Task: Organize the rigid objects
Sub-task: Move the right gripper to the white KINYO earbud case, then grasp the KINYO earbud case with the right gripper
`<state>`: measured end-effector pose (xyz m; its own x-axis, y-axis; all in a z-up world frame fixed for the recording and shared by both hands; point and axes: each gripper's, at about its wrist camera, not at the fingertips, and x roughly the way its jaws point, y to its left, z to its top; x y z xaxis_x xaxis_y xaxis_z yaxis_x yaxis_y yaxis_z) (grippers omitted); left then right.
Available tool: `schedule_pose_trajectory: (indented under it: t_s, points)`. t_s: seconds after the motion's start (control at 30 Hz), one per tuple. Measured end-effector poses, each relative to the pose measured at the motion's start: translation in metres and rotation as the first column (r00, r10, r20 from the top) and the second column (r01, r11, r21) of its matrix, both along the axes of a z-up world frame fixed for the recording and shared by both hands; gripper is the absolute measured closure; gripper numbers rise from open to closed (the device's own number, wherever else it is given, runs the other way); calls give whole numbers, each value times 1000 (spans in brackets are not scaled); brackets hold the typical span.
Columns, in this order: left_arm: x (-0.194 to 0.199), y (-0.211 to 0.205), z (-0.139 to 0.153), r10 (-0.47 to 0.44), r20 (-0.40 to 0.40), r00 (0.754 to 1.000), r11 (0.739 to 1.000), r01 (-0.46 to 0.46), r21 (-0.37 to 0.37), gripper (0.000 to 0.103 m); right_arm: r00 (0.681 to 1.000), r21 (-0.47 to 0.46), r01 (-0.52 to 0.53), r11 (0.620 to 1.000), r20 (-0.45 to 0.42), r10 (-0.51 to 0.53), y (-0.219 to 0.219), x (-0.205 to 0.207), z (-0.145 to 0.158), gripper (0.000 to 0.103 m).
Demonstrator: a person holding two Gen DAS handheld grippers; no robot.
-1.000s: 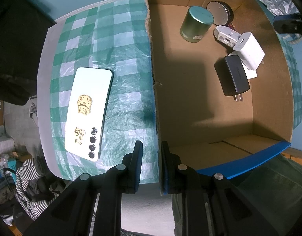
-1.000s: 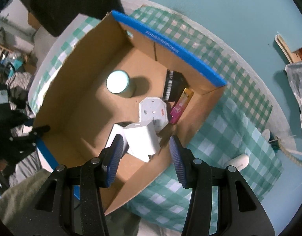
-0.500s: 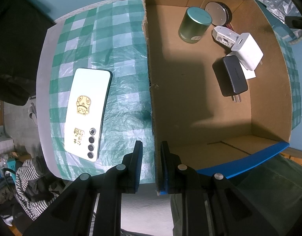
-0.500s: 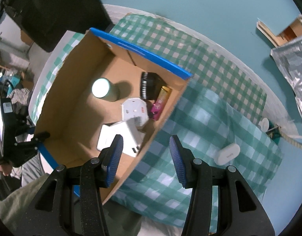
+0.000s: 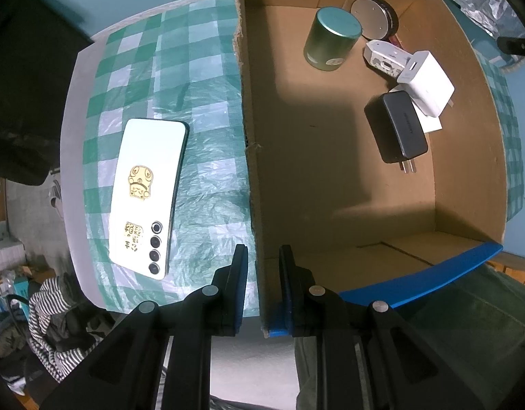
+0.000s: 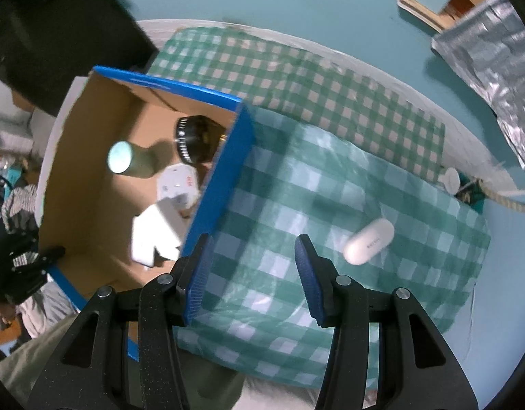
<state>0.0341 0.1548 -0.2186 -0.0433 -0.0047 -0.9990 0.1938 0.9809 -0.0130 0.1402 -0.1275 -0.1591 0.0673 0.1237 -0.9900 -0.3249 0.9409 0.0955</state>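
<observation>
An open cardboard box (image 5: 249, 102) stands on the green checked cloth. My left gripper (image 5: 262, 273) is shut on the box's near wall at its corner, one finger inside and one outside. Inside lie a green tin (image 5: 330, 42), a round black disc (image 5: 373, 17), a white adapter (image 5: 385, 58), a white charger cube (image 5: 428, 83) and a black charger (image 5: 397, 126). A white phone (image 5: 146, 194) lies back up on the cloth, left of the box. My right gripper (image 6: 252, 266) hangs open over the cloth beside the box's blue wall (image 6: 221, 177), nothing between its fingers. A white earbud case (image 6: 368, 241) lies to its right.
A silver foil bag (image 6: 484, 34) and a rope (image 6: 501, 198) lie past the cloth's far right edge. A small white round thing (image 6: 452, 177) sits by the cloth's corner. Striped clothing (image 5: 54, 307) lies below the table's left edge.
My right gripper has moved from above the box's inside out over the cloth, towards the white earbud case, and rolled a little. The left gripper has stayed clamped on the box wall.
</observation>
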Motion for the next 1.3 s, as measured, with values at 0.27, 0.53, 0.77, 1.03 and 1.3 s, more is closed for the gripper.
schedule_pose_trajectory:
  t_s: [0.27,0.53,0.77,1.03,1.3]
  points:
    - [-1,2,0,9,0,1000,1000,-9,2,85,989,-30,141,990,-44,-142,-48,11,-35,47]
    - [-1,3,-1,10,-6,1000,1000,-10,6,85,908,-8,392,920,-157,-389,-116,31,-89,47]
    - [0,4,-1,8,-7,1000,1000,-8,13,85,798,-12,579,815,-194,-570,-151,39,-118,43]
    - [0,6,-1,25,-6,1000,1000,-25,14,85,760,-43,622,782,-206,-616,-153,39,-132,52]
    - [-3,8,-3,27,-5,1000,1000,-27,7,85,771,-71,606,792,-191,-607,-152,36,-137,66]
